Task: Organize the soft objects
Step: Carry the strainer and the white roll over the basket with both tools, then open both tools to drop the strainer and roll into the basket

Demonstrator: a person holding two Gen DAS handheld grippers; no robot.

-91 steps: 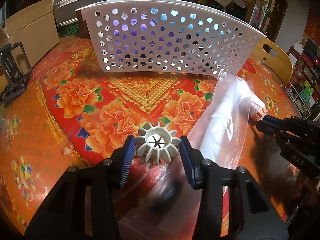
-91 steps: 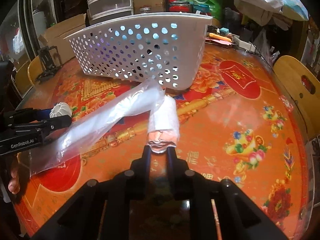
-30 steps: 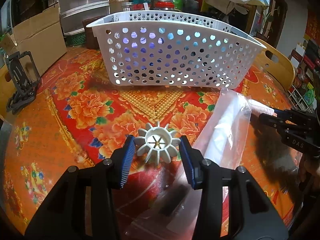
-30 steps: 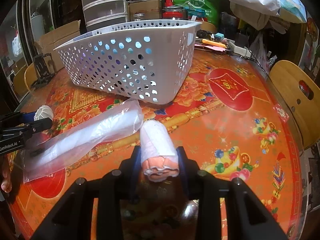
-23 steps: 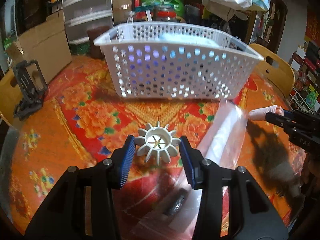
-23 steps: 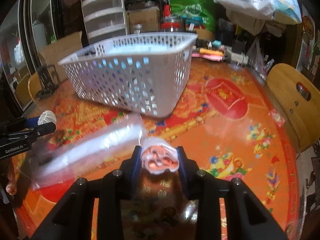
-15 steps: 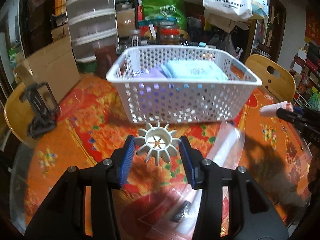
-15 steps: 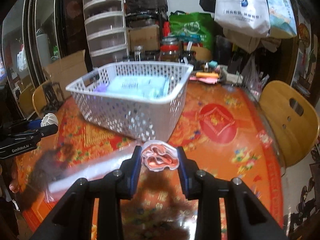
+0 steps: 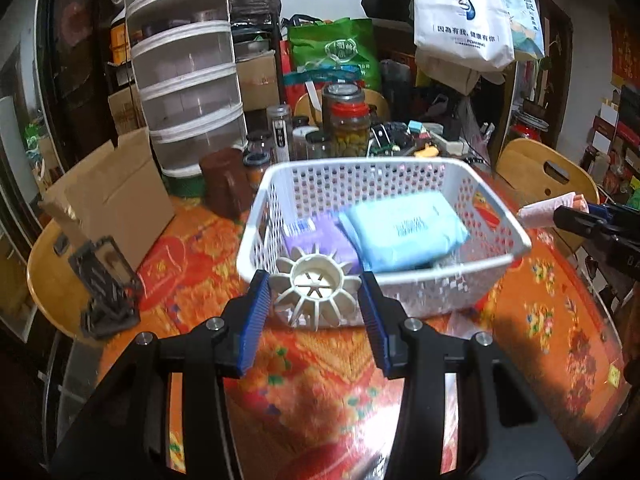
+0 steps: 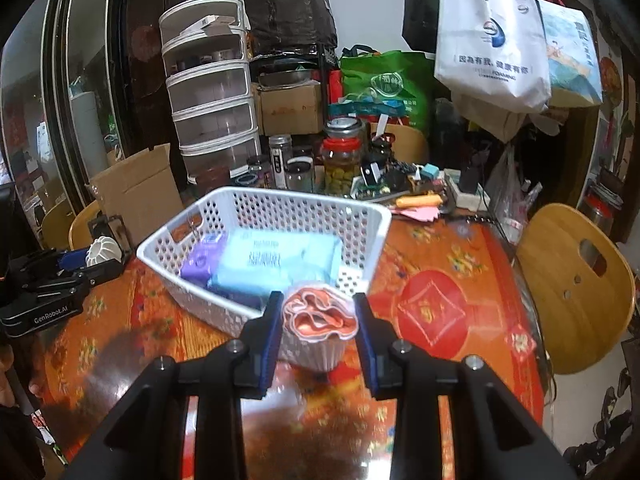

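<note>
place: cluttered home dining room | evidence: pickle jars (image 10: 341, 160), drawer tower (image 10: 212, 108), hanging tote bags (image 10: 496, 36)

"GenRobot.AI" on left claw (image 10: 86, 258) body; white tote bag (image 10: 492, 36) print unreadable.

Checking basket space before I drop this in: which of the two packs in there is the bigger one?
The light blue pack. It fills most of the white basket, overlapping the smaller purple pack squeezed against the left wall.

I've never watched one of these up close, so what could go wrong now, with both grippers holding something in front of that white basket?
The rolled pink cloth is soft and could slip from the right gripper. The finned white piece in the left gripper is held only by its fin tips. Both might knock the basket, already part filled by a blue pack.
</note>
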